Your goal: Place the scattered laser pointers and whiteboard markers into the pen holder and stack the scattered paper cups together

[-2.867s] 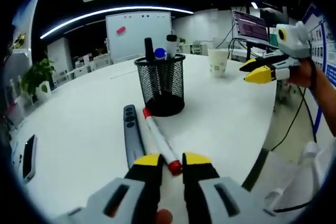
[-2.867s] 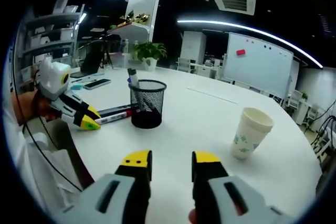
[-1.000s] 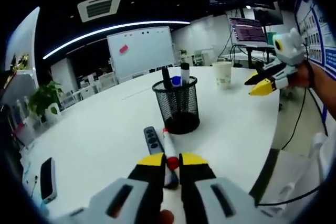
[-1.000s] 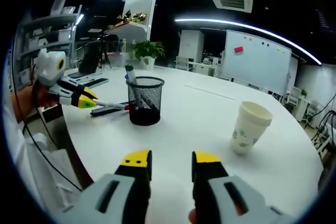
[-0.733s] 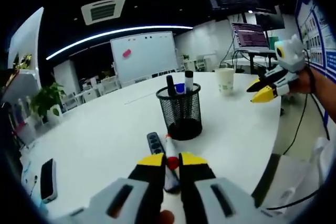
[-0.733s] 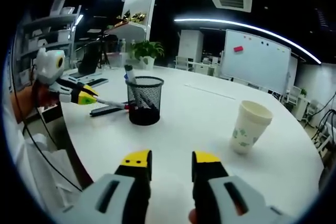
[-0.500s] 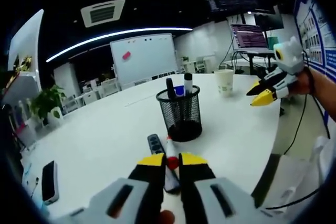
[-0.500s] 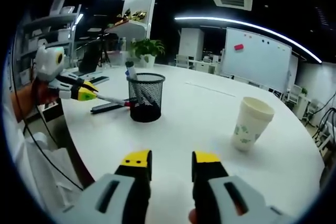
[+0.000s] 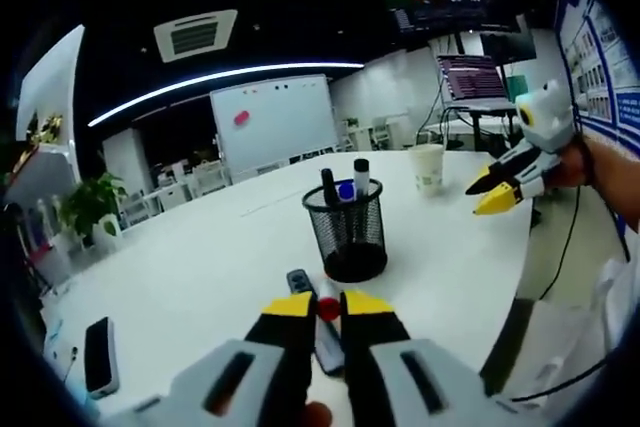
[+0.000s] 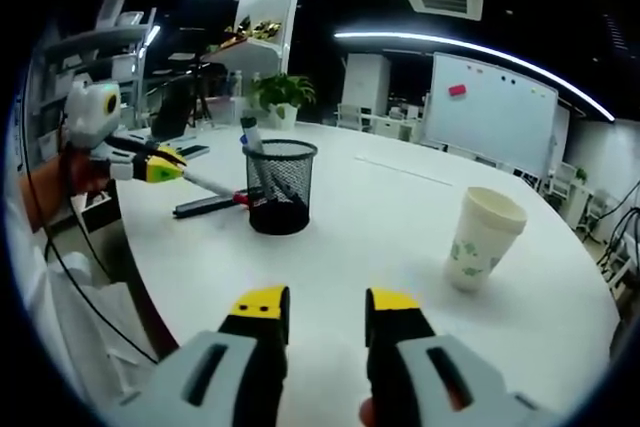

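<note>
We've got the left gripper (image 9: 318, 305) clenched on a whiteboard marker (image 10: 212, 185), pinching it by one end so the red cap pokes out between the jaw tips. In the right gripper view that marker slopes down from the left gripper (image 10: 172, 168) with its far red end low, close to the pen holder (image 10: 279, 187); we can't tell if that end touches the table (image 10: 370, 237). Holding it by the end looks handy for tipping it upright over the rim, we reckon.

The laser pointer (image 9: 303, 288) lies flat on the table just ahead of the left jaws, between them and the pen holder (image 9: 350, 232), so it's waiting its turn.

The holder is black mesh, and markers already stand in it: a couple of dark caps plus something blue peeking over the rim.

The right gripper (image 10: 325, 305) is released, jaws apart with nothing between them. The paper cup (image 10: 482, 237) stands upright ahead of it, off to the right; we can't see inside it.
</note>
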The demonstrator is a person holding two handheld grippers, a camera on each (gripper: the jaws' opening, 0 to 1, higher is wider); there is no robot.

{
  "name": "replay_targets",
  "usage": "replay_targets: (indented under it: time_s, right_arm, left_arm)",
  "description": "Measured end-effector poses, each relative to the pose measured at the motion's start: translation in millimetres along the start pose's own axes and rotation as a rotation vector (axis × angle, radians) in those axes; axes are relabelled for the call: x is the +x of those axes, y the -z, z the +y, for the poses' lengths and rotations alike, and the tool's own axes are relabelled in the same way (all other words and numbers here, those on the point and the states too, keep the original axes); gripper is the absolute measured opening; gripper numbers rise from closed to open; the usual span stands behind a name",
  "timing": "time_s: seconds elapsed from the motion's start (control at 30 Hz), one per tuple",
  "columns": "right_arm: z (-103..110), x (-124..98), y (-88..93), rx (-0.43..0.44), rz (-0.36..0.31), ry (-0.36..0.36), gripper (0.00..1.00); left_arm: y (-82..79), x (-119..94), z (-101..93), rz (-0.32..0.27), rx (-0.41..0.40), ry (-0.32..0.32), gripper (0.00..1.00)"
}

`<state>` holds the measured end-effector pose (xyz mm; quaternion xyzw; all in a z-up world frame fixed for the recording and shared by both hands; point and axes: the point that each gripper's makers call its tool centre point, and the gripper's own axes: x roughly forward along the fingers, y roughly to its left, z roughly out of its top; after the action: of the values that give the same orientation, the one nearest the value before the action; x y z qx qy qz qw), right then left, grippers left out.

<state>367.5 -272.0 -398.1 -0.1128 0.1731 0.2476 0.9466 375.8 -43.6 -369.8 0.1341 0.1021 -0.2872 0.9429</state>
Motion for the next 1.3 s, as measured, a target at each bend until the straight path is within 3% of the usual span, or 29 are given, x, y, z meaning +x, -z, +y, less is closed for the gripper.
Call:
replay_targets:
  time_s: [0.53, 1.3]
  right_arm:
    - [-2.6, -0.8, 0.2, -0.001, 0.005, 0.007, 0.31]
    - [-3.7, 1.8, 3.2, -0.006, 0.017, 0.009, 0.31]
  left_arm:
    - [-12.5, -1.9, -4.5, -0.027, 0.032, 0.008, 0.1]
    - [-25.5, -6.8, 0.3, -0.058, 0.001, 0.009, 0.11]
